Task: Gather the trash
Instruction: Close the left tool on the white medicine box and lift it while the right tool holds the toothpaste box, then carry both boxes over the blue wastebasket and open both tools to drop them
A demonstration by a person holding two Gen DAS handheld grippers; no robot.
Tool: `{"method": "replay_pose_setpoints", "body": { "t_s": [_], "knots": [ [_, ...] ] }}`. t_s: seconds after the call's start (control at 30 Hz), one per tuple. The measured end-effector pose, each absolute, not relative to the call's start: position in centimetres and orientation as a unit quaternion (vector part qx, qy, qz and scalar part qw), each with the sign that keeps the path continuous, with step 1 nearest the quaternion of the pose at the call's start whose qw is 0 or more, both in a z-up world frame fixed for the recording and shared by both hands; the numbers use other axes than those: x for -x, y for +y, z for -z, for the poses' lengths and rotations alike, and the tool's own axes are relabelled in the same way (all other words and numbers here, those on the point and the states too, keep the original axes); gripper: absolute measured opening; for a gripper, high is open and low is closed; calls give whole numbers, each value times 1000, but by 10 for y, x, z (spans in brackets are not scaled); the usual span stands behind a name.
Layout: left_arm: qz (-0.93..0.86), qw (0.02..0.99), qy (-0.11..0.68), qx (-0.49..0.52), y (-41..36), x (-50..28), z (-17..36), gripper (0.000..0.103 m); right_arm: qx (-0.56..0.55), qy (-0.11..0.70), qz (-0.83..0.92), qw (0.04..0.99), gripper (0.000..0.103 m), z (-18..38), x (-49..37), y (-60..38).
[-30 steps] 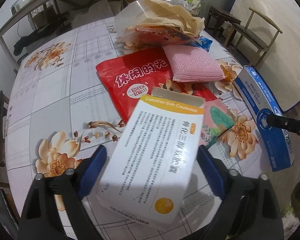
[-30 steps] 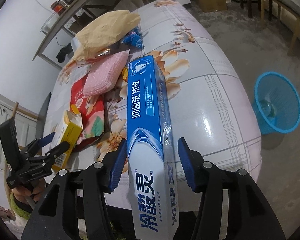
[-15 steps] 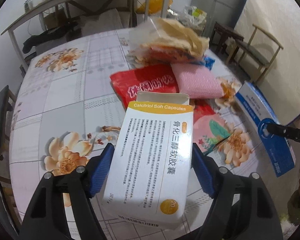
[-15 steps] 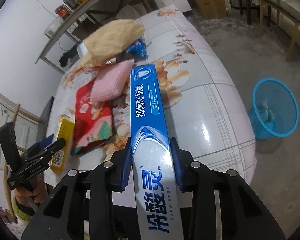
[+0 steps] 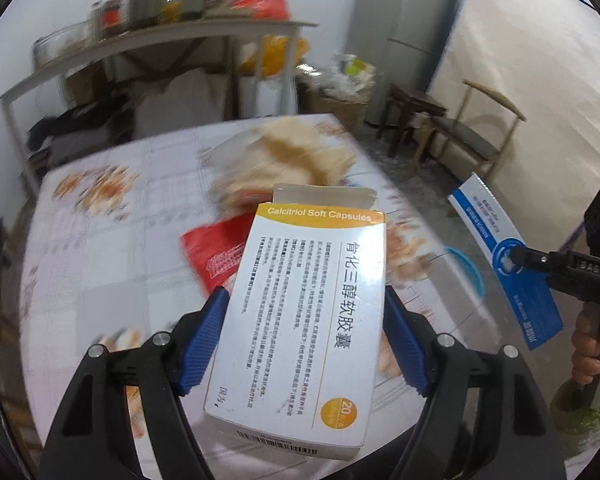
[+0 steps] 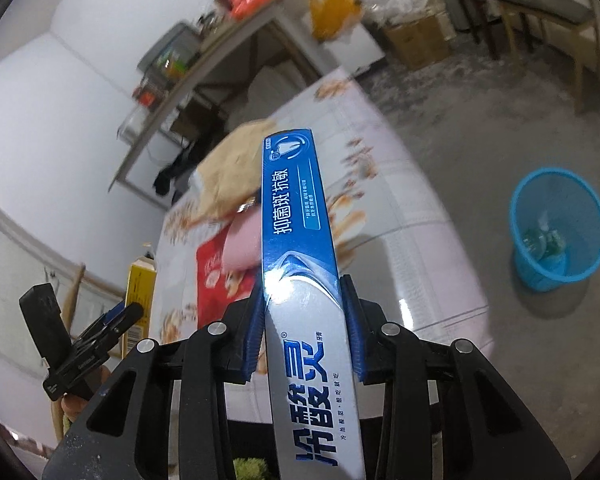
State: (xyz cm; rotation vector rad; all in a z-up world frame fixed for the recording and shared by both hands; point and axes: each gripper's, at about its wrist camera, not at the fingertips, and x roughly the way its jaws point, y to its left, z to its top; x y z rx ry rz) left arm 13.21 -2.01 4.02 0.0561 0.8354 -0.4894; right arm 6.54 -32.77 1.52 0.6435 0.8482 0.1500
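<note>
My left gripper (image 5: pixel 304 344) is shut on a white and yellow capsule box (image 5: pixel 304 312) with an open top flap, held above the table. My right gripper (image 6: pixel 302 328) is shut on a long blue toothpaste box (image 6: pixel 300 248), also lifted. The toothpaste box shows at the right of the left wrist view (image 5: pixel 504 256); the capsule box shows at the left of the right wrist view (image 6: pixel 140 292). A blue mesh trash basket (image 6: pixel 560 236) stands on the floor right of the table, with some trash inside.
On the flowered table (image 6: pixel 412 248) lie a red snack bag (image 5: pixel 216 252), a pink cloth (image 6: pixel 244 240) and a beige paper bag (image 5: pixel 296 152). A shelf table (image 5: pixel 148 44) stands behind; chairs (image 5: pixel 472 136) are at the right.
Both grippers closed on their boxes and lifted them off the table. Both views have tilted up and back from the table.
</note>
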Motion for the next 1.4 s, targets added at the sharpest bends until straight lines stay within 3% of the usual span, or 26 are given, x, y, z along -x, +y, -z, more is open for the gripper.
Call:
{"method": "replay_pose_setpoints", "body": {
  "t_s": [0.33, 0.57, 0.7, 0.8, 0.83, 0.87, 1.1, 1.4],
  "knots": [
    [379, 803, 458, -45, -190, -179, -48, 74, -429, 339, 69, 834, 33, 10, -2, -457],
    [392, 724, 554, -120, -352, -213, 15, 74, -528, 363, 116, 759, 33, 92, -6, -529],
    [388, 708, 569, -156, -419, -222, 49, 75, -572, 371, 137, 719, 35, 132, -31, -567],
    [396, 695, 583, -142, -461, -234, 67, 81, -603, 360, 156, 694, 47, 157, -47, -601],
    [393, 695, 586, -139, -469, -235, 69, 83, -615, 354, 167, 685, 55, 167, -53, -611],
    [389, 698, 587, -132, -476, -238, 71, 83, -617, 352, 174, 682, 56, 174, -54, -618],
    [403, 703, 574, -117, -471, -235, 65, 85, -596, 388, 191, 677, 55, 197, -57, -610],
    [409, 714, 555, -126, -435, -227, 56, 85, -569, 400, 191, 692, 55, 185, -42, -600]
  ]
}}
